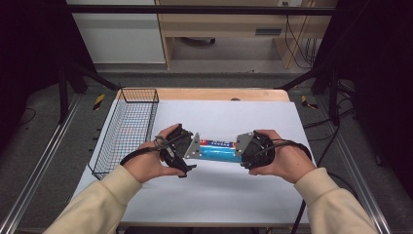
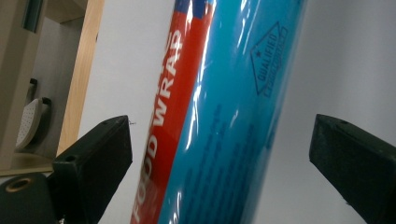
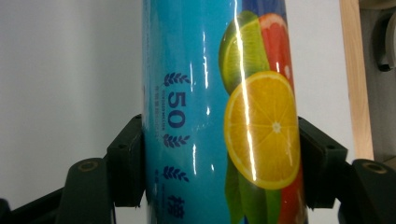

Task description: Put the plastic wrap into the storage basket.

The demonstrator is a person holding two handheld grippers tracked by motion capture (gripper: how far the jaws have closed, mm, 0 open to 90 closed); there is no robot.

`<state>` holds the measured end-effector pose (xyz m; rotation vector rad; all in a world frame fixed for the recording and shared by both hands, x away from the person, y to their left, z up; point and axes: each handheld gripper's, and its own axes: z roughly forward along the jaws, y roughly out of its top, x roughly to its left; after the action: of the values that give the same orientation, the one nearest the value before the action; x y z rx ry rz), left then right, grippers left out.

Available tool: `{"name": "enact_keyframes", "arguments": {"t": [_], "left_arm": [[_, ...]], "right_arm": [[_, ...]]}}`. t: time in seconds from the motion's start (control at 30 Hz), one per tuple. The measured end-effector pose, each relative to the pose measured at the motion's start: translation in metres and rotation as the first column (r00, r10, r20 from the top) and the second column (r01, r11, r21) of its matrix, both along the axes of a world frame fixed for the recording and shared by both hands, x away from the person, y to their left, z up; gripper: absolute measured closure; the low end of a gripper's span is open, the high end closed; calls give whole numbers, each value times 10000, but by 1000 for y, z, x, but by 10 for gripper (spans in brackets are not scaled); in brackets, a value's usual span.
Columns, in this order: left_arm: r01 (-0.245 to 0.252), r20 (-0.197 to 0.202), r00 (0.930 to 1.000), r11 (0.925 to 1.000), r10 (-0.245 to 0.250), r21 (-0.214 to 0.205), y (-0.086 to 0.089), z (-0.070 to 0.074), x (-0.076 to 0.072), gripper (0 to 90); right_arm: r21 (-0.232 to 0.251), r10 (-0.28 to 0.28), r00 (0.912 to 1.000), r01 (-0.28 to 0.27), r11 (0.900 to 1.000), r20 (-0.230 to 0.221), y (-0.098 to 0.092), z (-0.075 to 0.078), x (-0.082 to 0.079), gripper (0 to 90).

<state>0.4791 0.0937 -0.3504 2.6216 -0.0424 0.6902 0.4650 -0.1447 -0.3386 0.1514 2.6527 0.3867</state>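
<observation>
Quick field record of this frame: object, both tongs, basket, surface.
object: food wrap roll, blue, lying crosswise between both hands
right tongs: shut on the roll's end, pads pressing both sides
left tongs: open, roll between the jaws, gaps on both sides
basket: wire basket, at table's left edge
surface: white sheet on table

Cream sleeves (image 1: pixel 104 195); black claws trailing black cables (image 1: pixel 136 155), topped by grey three-cornered plates (image 1: pixel 194 146).

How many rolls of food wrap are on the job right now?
1. The food wrap roll sits between both hands over the white table, right of the wire basket. Right tongs clamp one end; left tongs straddle the other, open.
</observation>
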Motion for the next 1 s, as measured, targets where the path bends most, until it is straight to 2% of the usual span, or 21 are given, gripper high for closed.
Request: {"name": "enact_keyframes", "arguments": {"t": [0.1, 0.3, 0.5, 0.6, 0.63, 0.73, 1.0], "left_arm": [[22, -41, 10000, 10000, -22, 67, -4, 1, 2, 64], [77, -123, 9999, 9991, -72, 425, -9, 1, 5, 124], [171, -204, 9997, 9973, -157, 715, -13, 2, 4, 179], [156, -328, 9994, 9965, -130, 821, -14, 1, 4, 214], [176, -367, 9992, 9962, -145, 853, -14, 1, 4, 255], [199, -319, 9993, 9952, -170, 955, -14, 1, 2, 289], [184, -352, 9993, 9971, -159, 738, -10, 0, -3, 293]], "right_arm": [[-56, 100, 9999, -100, 9999, 73, 2, 5, -2, 316], [-186, 280, 9995, -277, 9994, 110, 7, 9, -5, 315], [-95, 480, 9987, -479, 9988, 158, 12, 12, -8, 315], [-109, 523, 9985, -521, 9986, 188, 14, 14, -9, 315], [-121, 534, 9983, -531, 9985, 221, 14, 14, -9, 316], [-68, 478, 9986, -476, 9988, 240, 14, 13, -9, 316], [175, 640, 9979, -642, 9978, 130, 13, 9, -9, 315]]}}
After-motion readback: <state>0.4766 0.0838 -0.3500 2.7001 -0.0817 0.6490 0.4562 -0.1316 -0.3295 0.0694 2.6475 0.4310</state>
